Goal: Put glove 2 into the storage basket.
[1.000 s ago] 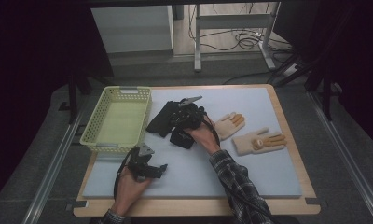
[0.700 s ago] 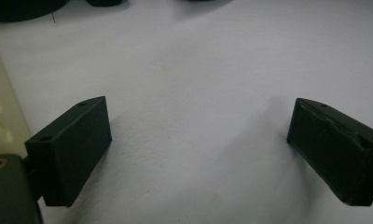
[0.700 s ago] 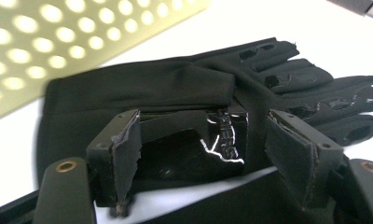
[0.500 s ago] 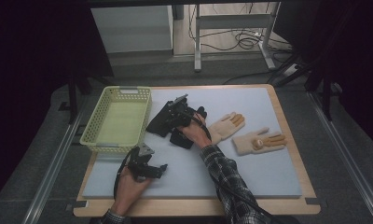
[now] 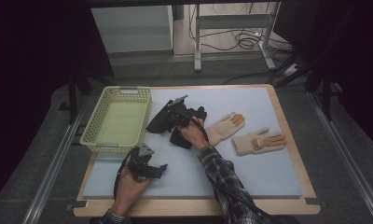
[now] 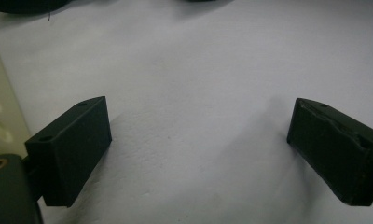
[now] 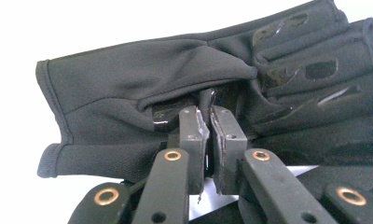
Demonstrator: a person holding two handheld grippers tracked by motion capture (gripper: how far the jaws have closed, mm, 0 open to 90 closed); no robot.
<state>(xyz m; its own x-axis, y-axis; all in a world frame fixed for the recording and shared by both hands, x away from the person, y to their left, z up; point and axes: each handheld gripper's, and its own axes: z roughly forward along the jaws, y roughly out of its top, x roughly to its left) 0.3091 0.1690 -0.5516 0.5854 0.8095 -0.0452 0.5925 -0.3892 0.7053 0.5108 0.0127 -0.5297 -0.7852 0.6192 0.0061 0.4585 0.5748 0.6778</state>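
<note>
The right gripper (image 5: 171, 115) sits over a black glove (image 7: 184, 88) near the middle of the counter (image 5: 250, 177), just to the right of the yellow-green basket (image 5: 115, 122). In the right gripper view its jaws have just been closing and now stand nearly together, pinching a fold of the glove's dark fabric between the pads; the cloth bunches upward around the clamp, with the cuff lying to the left and the fingers with their glossy patches to the right. In the high view the glove lies as a dark heap partly under the gripper and the person's right hand (image 5: 190, 133), and there may be a second black glove beneath or beside it, though the dim heap does not let me tell the pieces apart. The left gripper (image 5: 145, 167) rests low on the pale mat near the front edge of the counter, just in front of the basket's near corner and well apart from the black glove. In the left gripper view its jaws stand wide apart with nothing but bare mat between them, the basket's wall at the left edge. Two tan gloves lie flat to the right of the black heap: one (image 5: 225, 127) just beside the right hand, the other (image 5: 258, 142) farther right, close to it.
</note>
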